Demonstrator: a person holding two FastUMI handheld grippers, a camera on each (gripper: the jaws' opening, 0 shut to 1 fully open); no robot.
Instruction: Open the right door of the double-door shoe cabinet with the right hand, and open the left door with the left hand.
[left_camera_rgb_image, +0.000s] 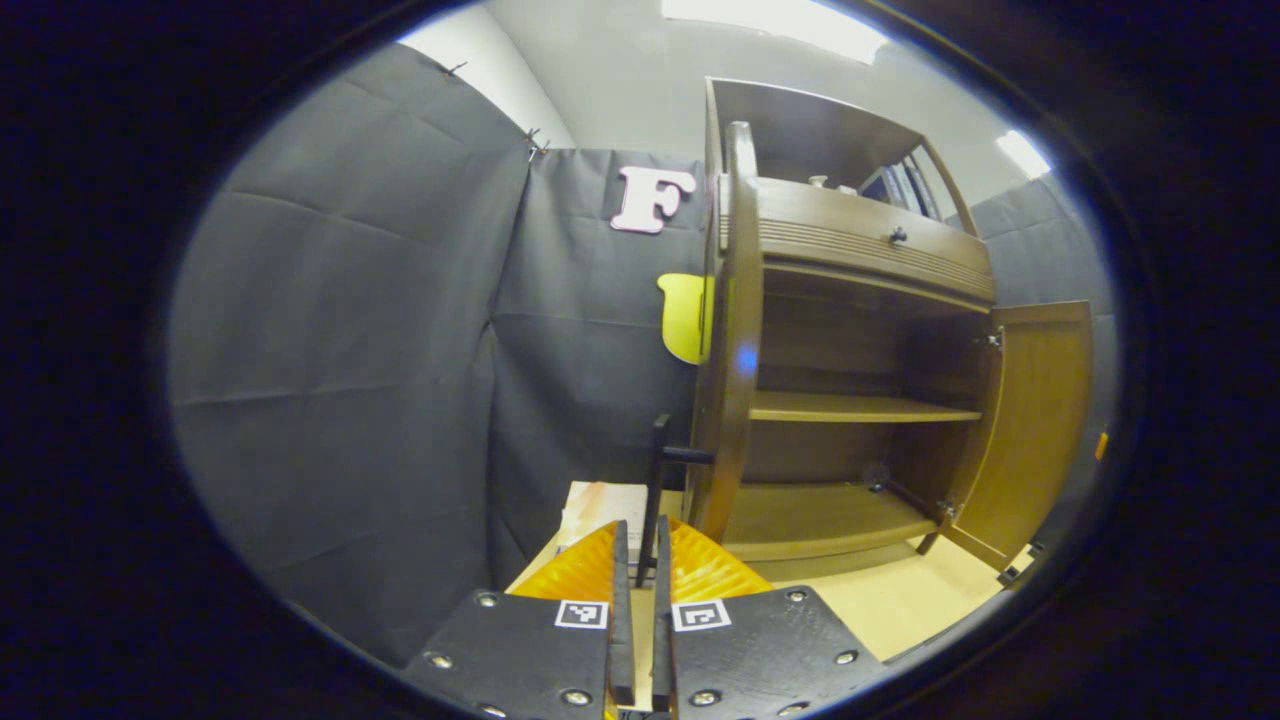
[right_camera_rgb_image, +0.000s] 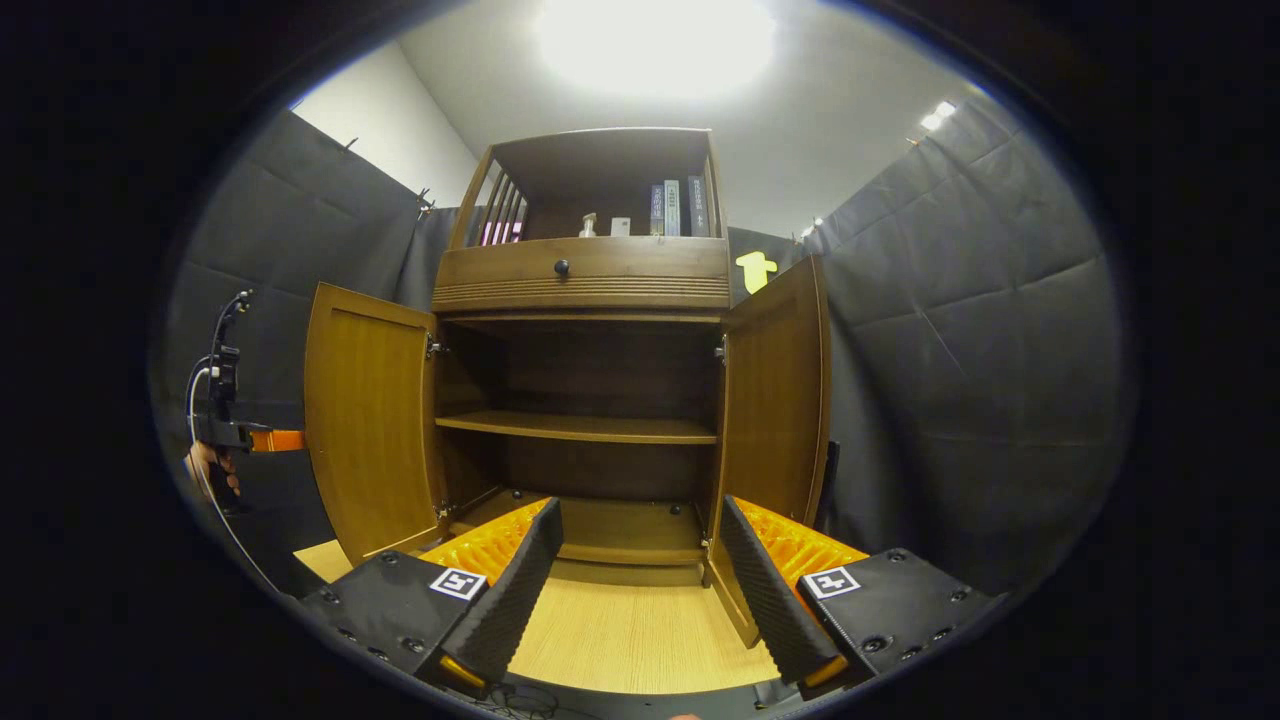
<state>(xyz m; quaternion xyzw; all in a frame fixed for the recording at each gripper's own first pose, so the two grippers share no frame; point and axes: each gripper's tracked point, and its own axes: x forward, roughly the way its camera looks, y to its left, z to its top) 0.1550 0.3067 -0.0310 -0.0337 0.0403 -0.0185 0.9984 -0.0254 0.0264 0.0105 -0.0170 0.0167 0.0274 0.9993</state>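
Note:
The brown wooden shoe cabinet (right_camera_rgb_image: 585, 270) stands with both doors swung out. In the left gripper view the left door (left_camera_rgb_image: 735, 300) appears edge-on. Its black bar handle (left_camera_rgb_image: 655, 470) runs down between the fingers of my left gripper (left_camera_rgb_image: 640, 530), which is shut on it. The right door (left_camera_rgb_image: 1045, 420) hangs open beyond. In the right gripper view the left door (right_camera_rgb_image: 370, 420) and the right door (right_camera_rgb_image: 775, 400) flank the bare shelves. My right gripper (right_camera_rgb_image: 640, 505) is open in front of the cabinet, holding nothing. My left gripper (right_camera_rgb_image: 270, 440), in a hand (right_camera_rgb_image: 205, 470), is at the left door's outer edge.
Inside the cabinet are a middle shelf (right_camera_rgb_image: 580, 427) and a bottom board. A drawer with a dark knob (right_camera_rgb_image: 561, 267) sits above the doors, with books (right_camera_rgb_image: 672, 208) on the top shelf. The cabinet stands on a light wood floor (right_camera_rgb_image: 640, 620), with black cloth walls close on both sides.

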